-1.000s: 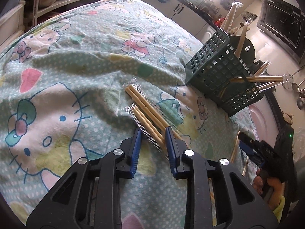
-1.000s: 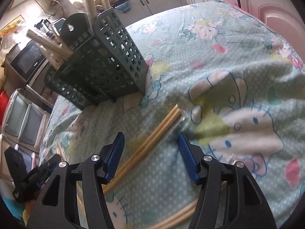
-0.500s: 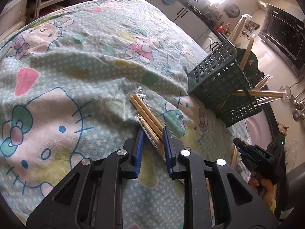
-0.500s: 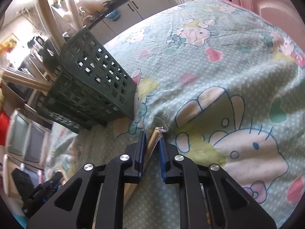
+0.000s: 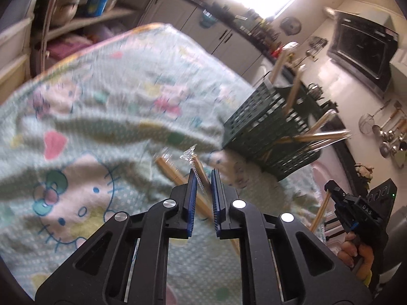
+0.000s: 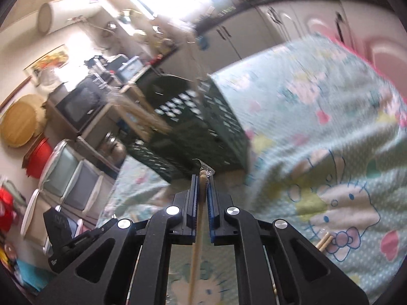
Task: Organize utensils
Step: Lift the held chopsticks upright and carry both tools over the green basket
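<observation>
Lifting wrapped chopsticks: the left claw [image 5: 204, 181] pinches one pack [image 5: 197, 175], the right claw [image 6: 202, 186] another [image 6: 203, 181], both clear of the tabletop; next, drop them in the green basket [image 5: 264, 132].

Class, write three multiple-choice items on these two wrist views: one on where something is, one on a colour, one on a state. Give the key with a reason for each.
1. Where does the basket stand?
A. on the patterned cloth
B. on a wall shelf
C. on the floor

2. What colour is the basket?
A. red
B. dark green
C. white

3. What is the state of the right gripper?
A. wide open over the cloth
B. shut on nothing
C. shut on a wrapped chopstick pair

Key:
1 A, its base sits on the cloth in the left wrist view.
2 B, its perforated walls are dark green in both views.
3 C, its fingers have just closed and clamp the wrapped chopstick pair, whose tip sticks out ahead of them.
</observation>
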`<action>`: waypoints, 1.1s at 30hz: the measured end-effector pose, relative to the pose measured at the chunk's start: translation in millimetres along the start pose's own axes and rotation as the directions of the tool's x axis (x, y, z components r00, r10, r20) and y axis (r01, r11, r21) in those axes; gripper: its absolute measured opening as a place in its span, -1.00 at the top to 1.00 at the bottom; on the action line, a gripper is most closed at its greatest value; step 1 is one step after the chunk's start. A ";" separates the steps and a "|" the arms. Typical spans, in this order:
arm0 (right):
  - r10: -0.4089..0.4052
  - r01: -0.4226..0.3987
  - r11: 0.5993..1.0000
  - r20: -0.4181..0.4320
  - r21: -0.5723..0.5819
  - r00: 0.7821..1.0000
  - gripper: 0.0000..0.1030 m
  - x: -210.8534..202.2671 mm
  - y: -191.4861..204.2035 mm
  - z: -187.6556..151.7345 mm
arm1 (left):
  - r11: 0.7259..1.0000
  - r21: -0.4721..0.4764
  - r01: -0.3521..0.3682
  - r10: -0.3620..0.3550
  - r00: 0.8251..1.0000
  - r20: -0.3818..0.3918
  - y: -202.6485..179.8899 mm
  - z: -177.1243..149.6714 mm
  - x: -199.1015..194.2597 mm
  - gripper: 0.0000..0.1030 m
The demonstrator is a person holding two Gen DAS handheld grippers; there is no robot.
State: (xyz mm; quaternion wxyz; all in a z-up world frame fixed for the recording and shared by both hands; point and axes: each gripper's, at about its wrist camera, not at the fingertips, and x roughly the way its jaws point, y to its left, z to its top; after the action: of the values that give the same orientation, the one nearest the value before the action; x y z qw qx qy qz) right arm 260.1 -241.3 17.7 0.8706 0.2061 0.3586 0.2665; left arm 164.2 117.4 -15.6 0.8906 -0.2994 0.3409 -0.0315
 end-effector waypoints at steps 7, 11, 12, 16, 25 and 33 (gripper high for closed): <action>0.076 -0.065 0.989 0.074 -0.130 0.994 0.88 -29.4 43.2 2.9 | 0.995 0.091 0.045 -0.054 0.994 0.099 -36.5 11.6 -37.2 0.97; 0.097 -0.073 0.977 0.110 -0.202 0.989 0.88 -43.0 61.2 0.7 | 0.991 0.122 0.056 -0.071 0.990 0.123 -49.7 14.4 -46.0 0.98; 0.094 -0.066 0.974 0.120 -0.218 0.988 0.88 -46.0 65.3 0.1 | 0.990 0.132 0.057 -0.074 0.989 0.129 -53.4 15.3 -47.7 0.98; 0.077 -0.028 0.957 0.160 -0.288 0.984 0.89 -58.4 78.9 -4.8 | 0.987 0.145 0.065 -0.087 0.985 0.150 -60.8 17.2 -53.0 0.98; 0.055 0.020 0.948 0.225 -0.317 0.973 0.88 -74.7 84.4 -7.1 | 0.974 0.207 0.091 -0.127 0.978 0.167 -86.8 25.4 -57.4 0.98; 0.026 0.057 0.954 0.268 -0.295 0.963 0.88 -86.5 76.9 -3.2 | 0.954 0.273 0.123 -0.170 0.973 0.154 -117.2 30.1 -49.6 0.98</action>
State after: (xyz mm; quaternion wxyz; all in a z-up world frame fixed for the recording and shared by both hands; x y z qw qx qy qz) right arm 181.5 -234.3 102.3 0.9344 0.1030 0.1940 0.2806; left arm 162.5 49.8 96.3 0.9441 -0.2052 0.2306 -0.1161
